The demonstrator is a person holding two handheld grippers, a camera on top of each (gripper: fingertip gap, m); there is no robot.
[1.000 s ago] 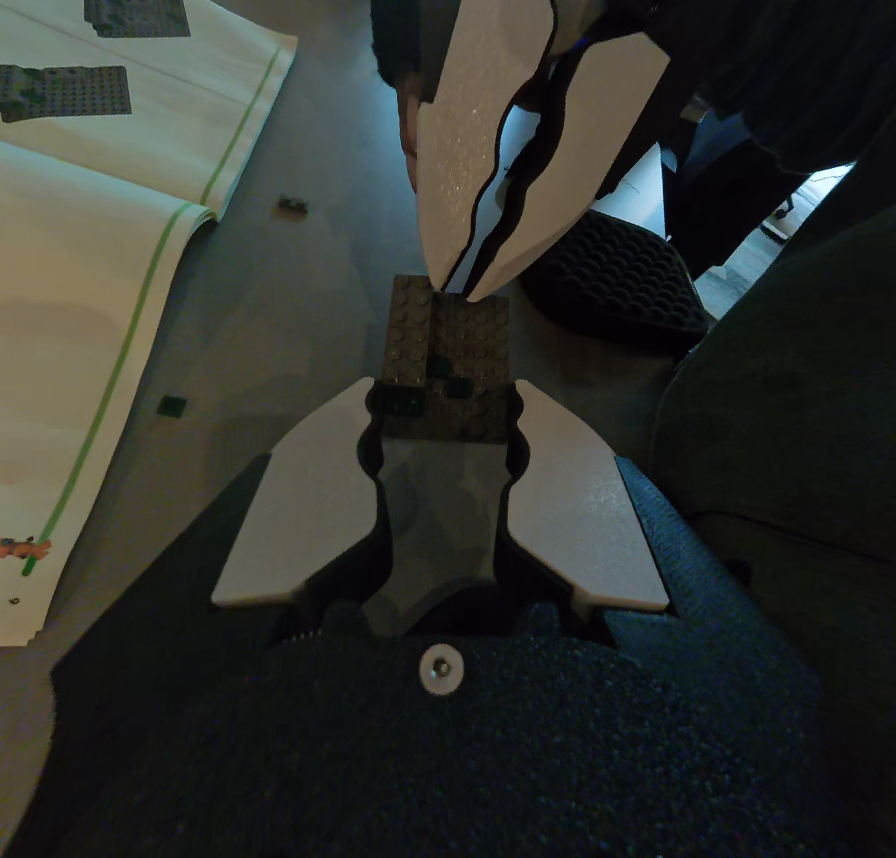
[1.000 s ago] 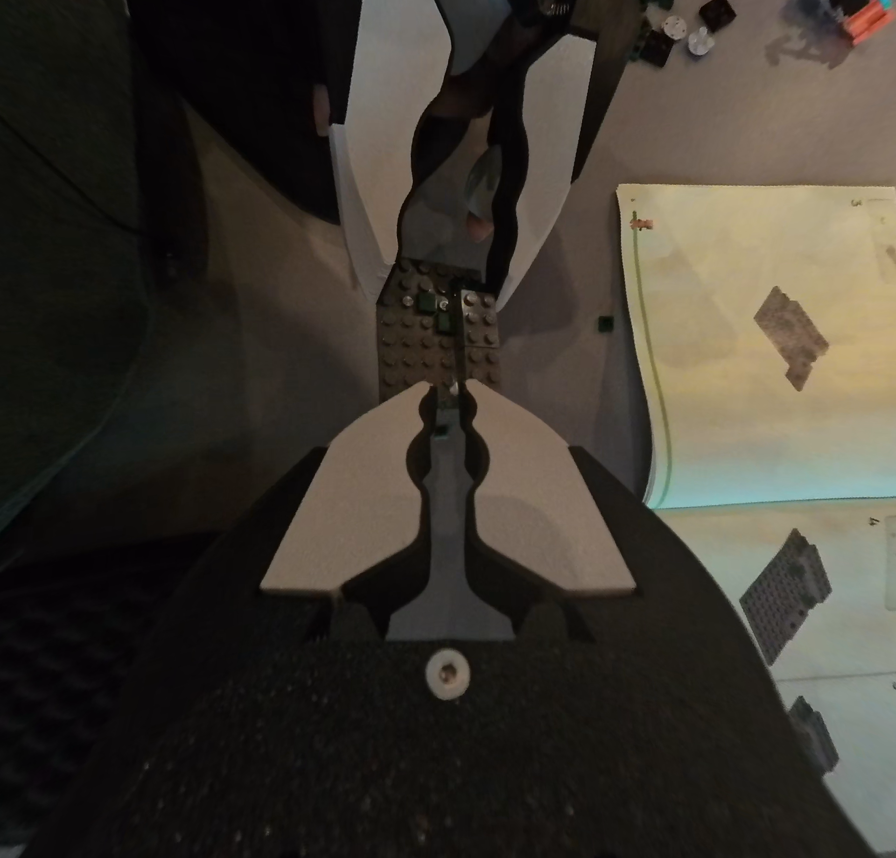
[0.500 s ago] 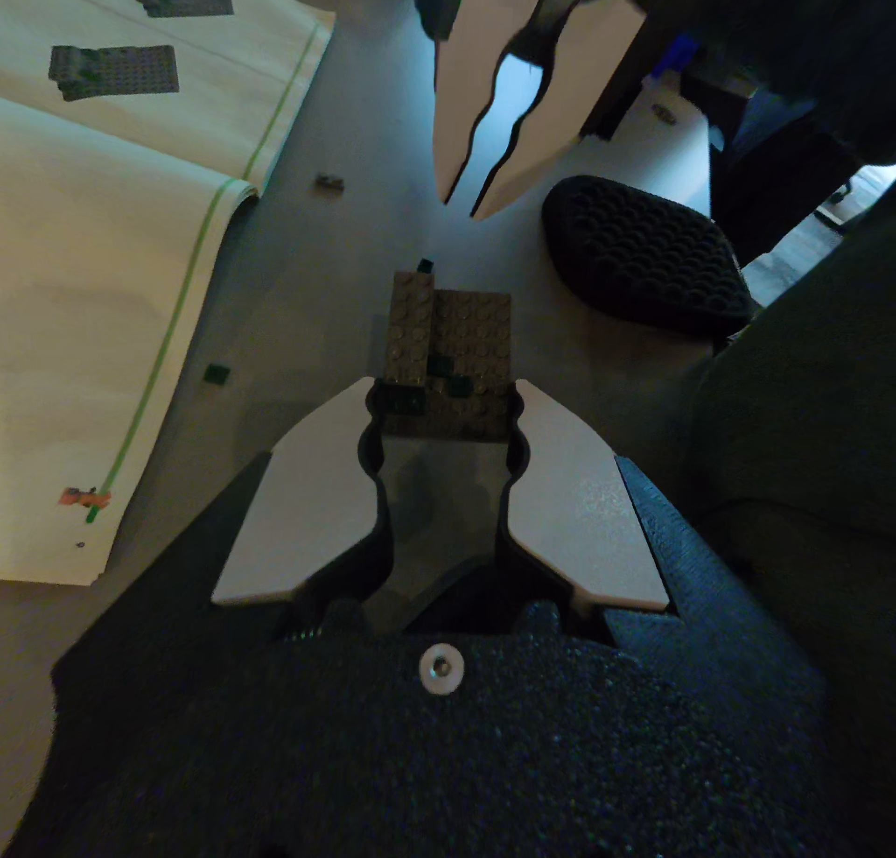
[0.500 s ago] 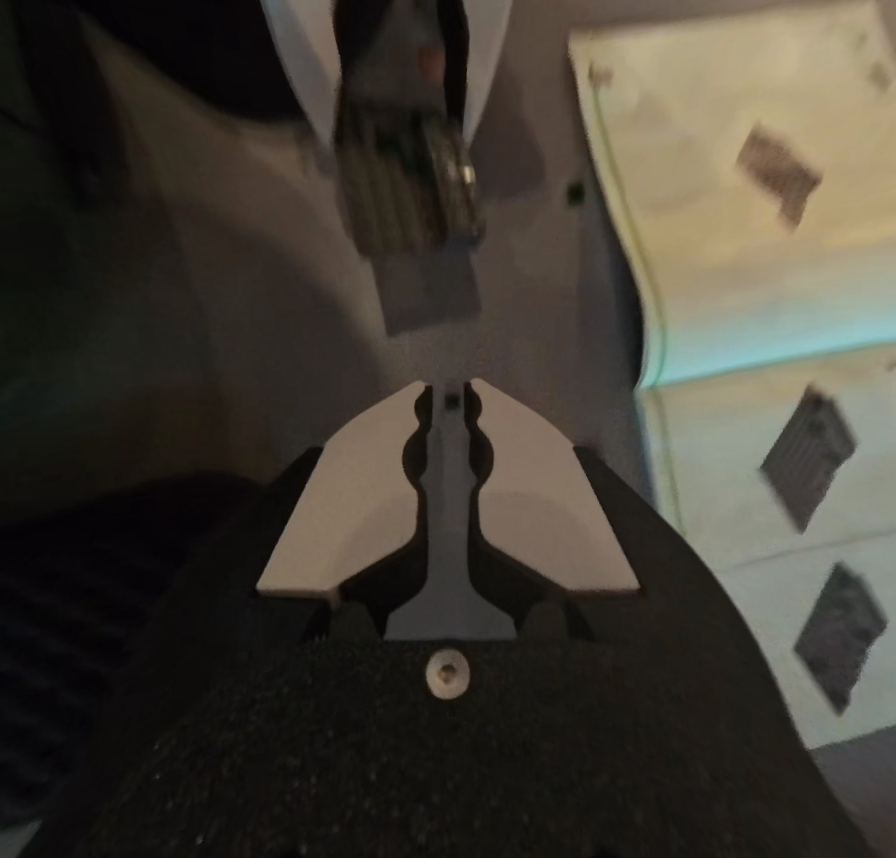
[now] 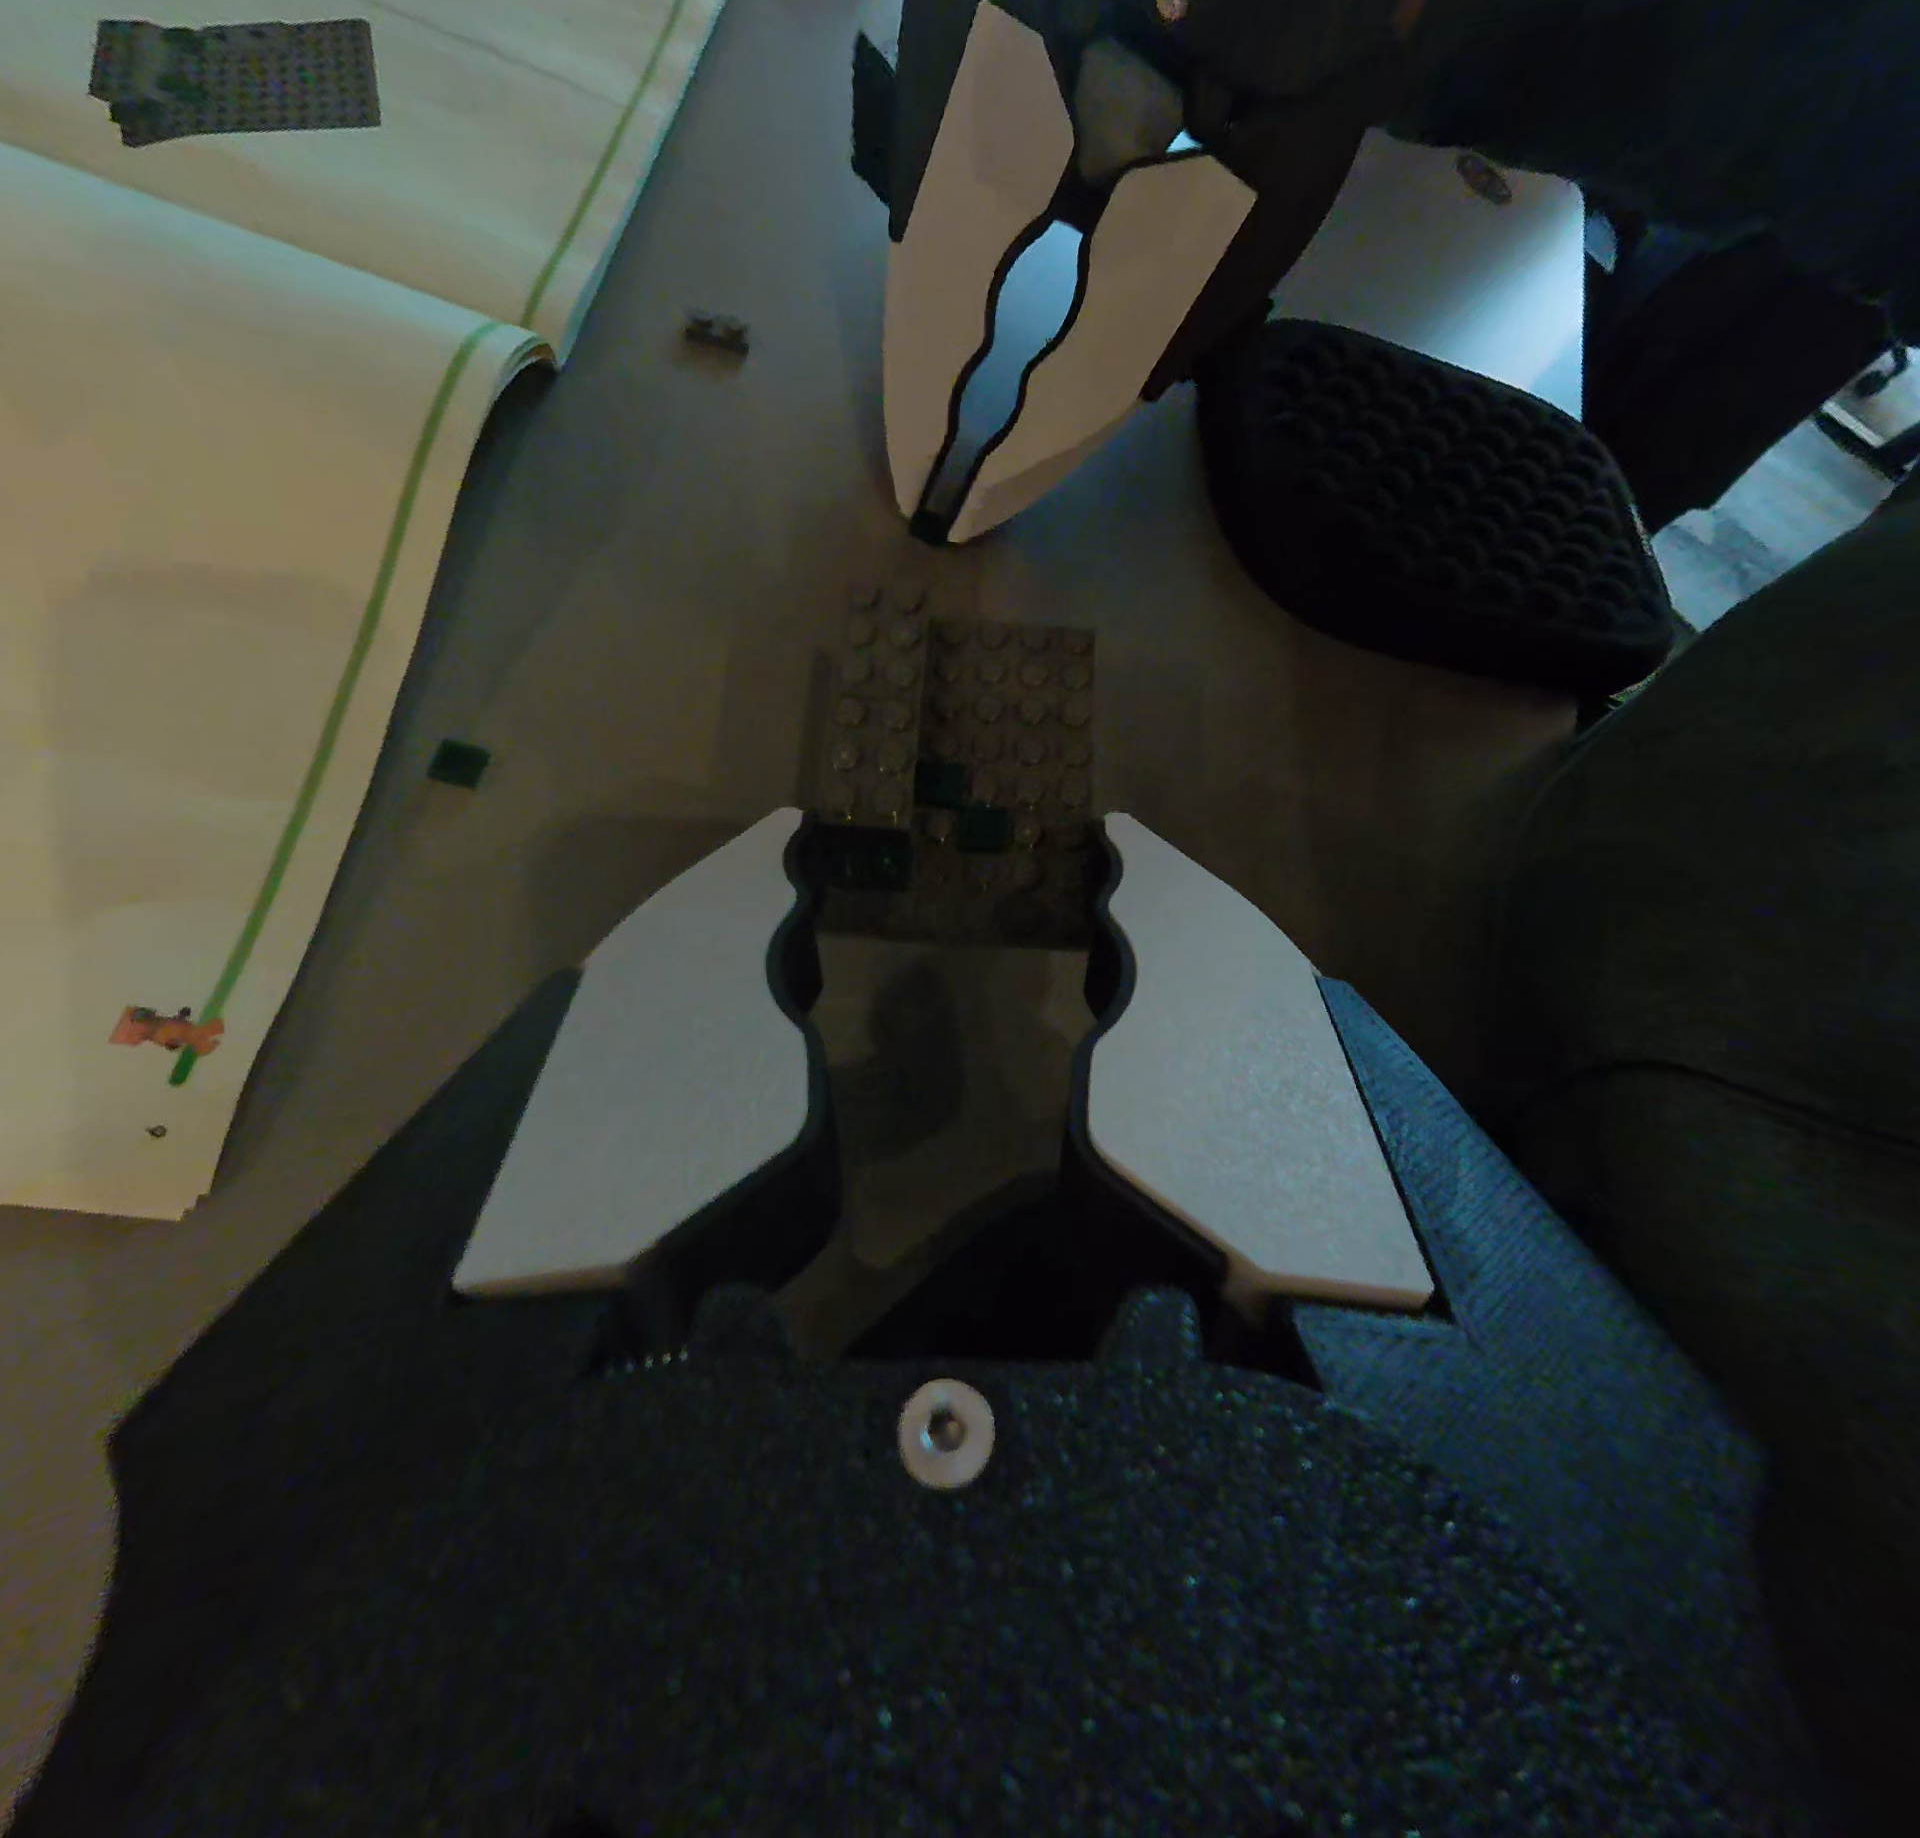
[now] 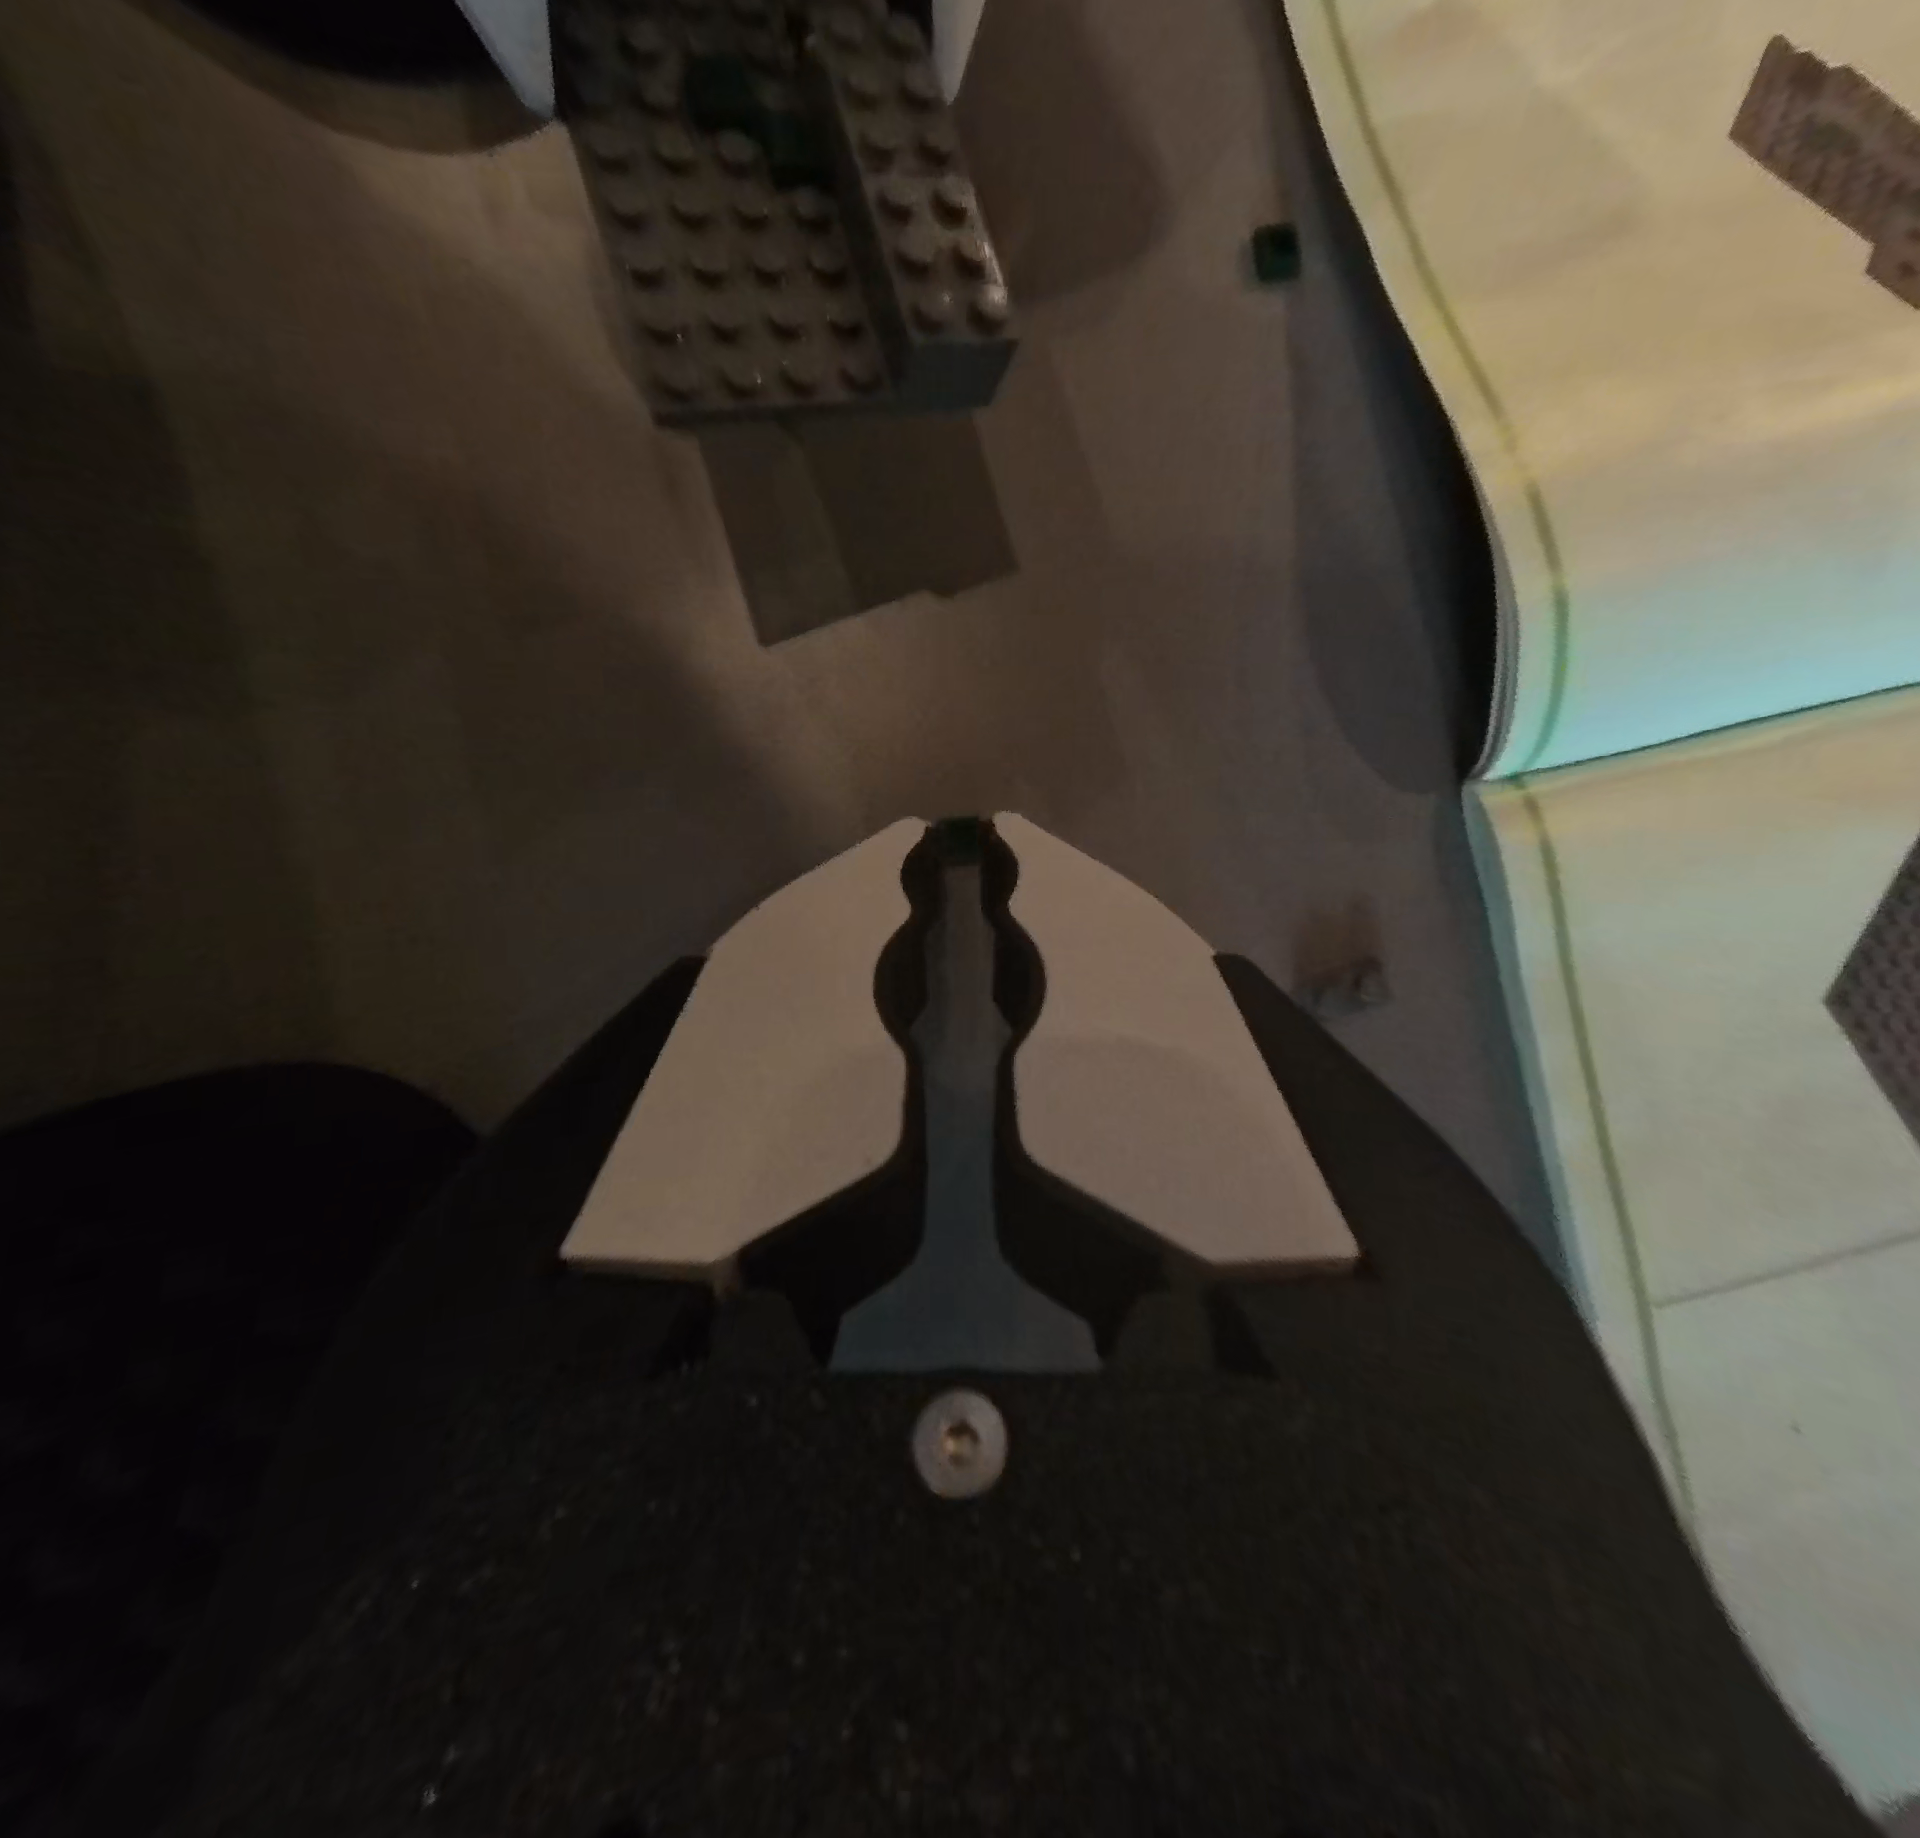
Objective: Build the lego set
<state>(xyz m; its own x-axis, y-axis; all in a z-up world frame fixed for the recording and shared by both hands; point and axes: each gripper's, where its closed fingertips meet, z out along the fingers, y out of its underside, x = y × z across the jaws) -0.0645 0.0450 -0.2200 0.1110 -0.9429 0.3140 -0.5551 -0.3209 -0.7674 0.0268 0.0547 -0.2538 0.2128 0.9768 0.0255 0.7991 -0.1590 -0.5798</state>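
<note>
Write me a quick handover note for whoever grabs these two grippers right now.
Left gripper: fingers clamped on the near end of the grey lego plate, which rests on the table.
Right gripper: shut on a small dark green piece, tips just beyond the plate's far end.
Done: a long grey brick and a few green pieces are on the plate.
Left: press the held piece on; a spare green piece lies by the instruction booklet.

The left gripper (image 5: pixel 951 843) is spread wide, its white fingers (image 5: pixel 686 999) clamped against both sides of a grey lego plate (image 5: pixel 997 739). The right gripper (image 5: pixel 940 531) faces it from just beyond the plate's far end, tips down near the table. Its fingers are nearly closed, pinching a tiny dark green piece (image 6: pixel 961 832) at the very tips.
</note>
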